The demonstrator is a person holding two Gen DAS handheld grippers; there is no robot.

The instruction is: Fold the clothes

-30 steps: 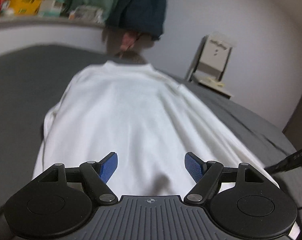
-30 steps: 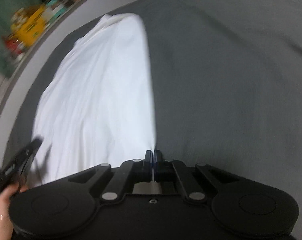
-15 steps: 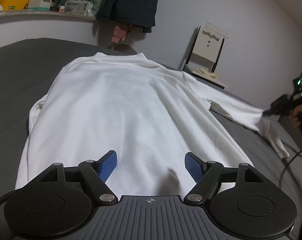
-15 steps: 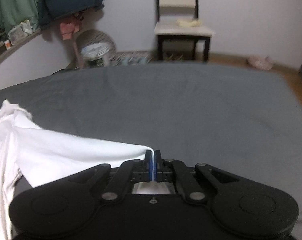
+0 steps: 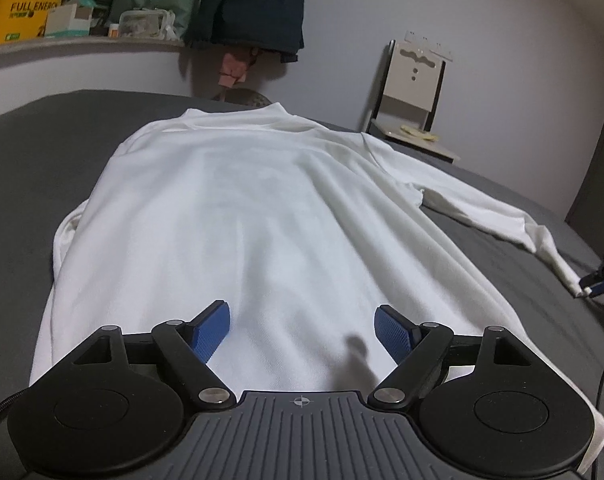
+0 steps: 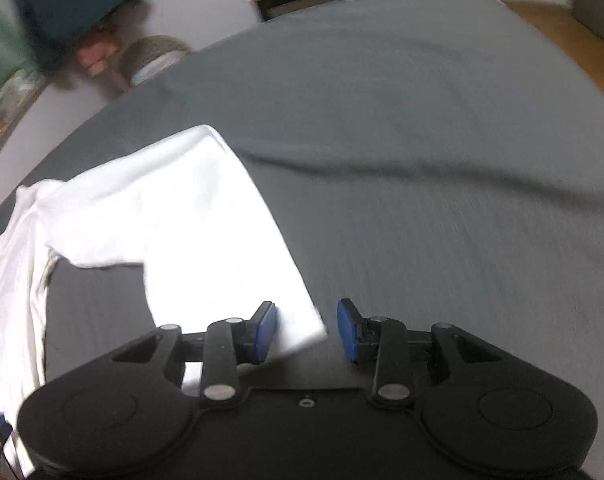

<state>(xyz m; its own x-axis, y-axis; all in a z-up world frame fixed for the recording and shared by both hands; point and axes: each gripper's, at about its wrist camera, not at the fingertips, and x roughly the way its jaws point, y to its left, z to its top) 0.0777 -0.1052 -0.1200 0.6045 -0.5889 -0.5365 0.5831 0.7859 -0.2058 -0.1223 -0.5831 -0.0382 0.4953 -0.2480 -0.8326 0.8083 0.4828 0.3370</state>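
With the right tool [image 6: 306, 330] just opening off the white long-sleeved shirt's [image 5: 262, 216] cuff [image 6: 298, 328] and the left tool [image 5: 300, 332] apart, lifting straight clear seemed wisest.

I see the long-sleeved shirt [image 5: 262, 216] lying flat on the bed [image 5: 34, 152], collar at the far end, hem close to my left tongs [image 5: 300, 330]. Its right sleeve [image 5: 481, 208] stretches out to the right, and the cuff lies between the fingers of my right tongs [image 6: 306, 330]. Behind the bed, a shelf [image 5: 82, 46] is at the left and a chair [image 5: 415, 96] at the right.
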